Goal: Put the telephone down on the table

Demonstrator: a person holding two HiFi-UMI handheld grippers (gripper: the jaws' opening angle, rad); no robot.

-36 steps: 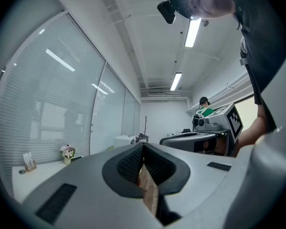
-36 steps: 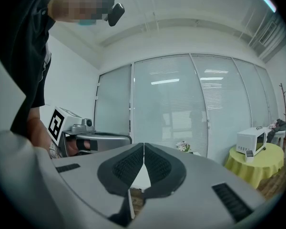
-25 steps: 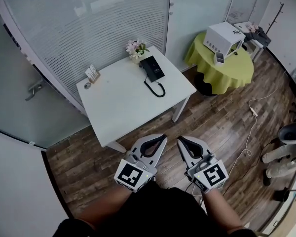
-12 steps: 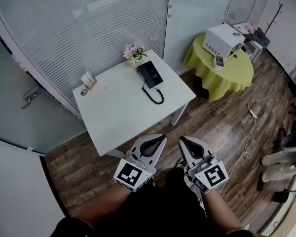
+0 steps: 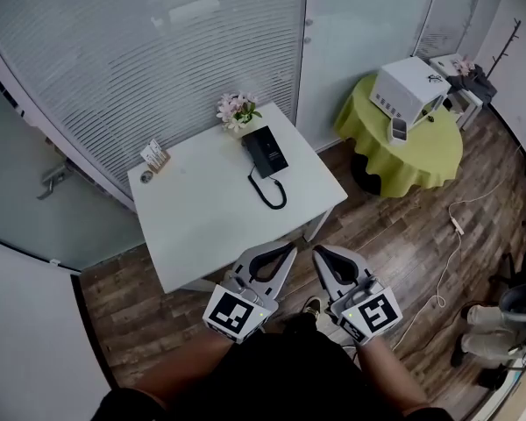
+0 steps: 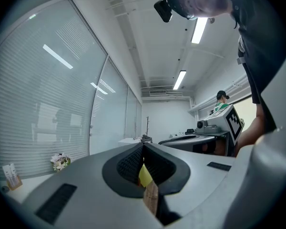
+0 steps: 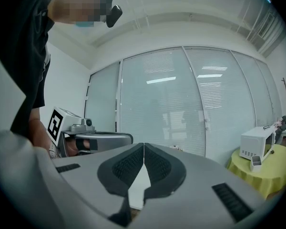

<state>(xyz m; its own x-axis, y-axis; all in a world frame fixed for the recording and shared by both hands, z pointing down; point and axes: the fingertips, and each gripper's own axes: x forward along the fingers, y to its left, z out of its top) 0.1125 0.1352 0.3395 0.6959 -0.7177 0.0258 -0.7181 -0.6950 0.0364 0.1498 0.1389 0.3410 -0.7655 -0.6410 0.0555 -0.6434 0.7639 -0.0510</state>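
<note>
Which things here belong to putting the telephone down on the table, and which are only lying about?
For the job: telephone, white table, left hand-held gripper, right hand-held gripper.
Lying about: flowers, card holder, microwave, round green-clothed table.

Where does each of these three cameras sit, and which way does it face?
Head view: on the person's head, looking steeply down at the table and telephone; forearms, left tongs and right tongs show.
Left gripper view: on the left tongs, facing level along its shut jaws toward glass wall and flowers; torso at right.
Right gripper view: on the right tongs, along its shut jaws toward the microwave; torso at left.
Shared: each gripper view catches the other tongs.
</note>
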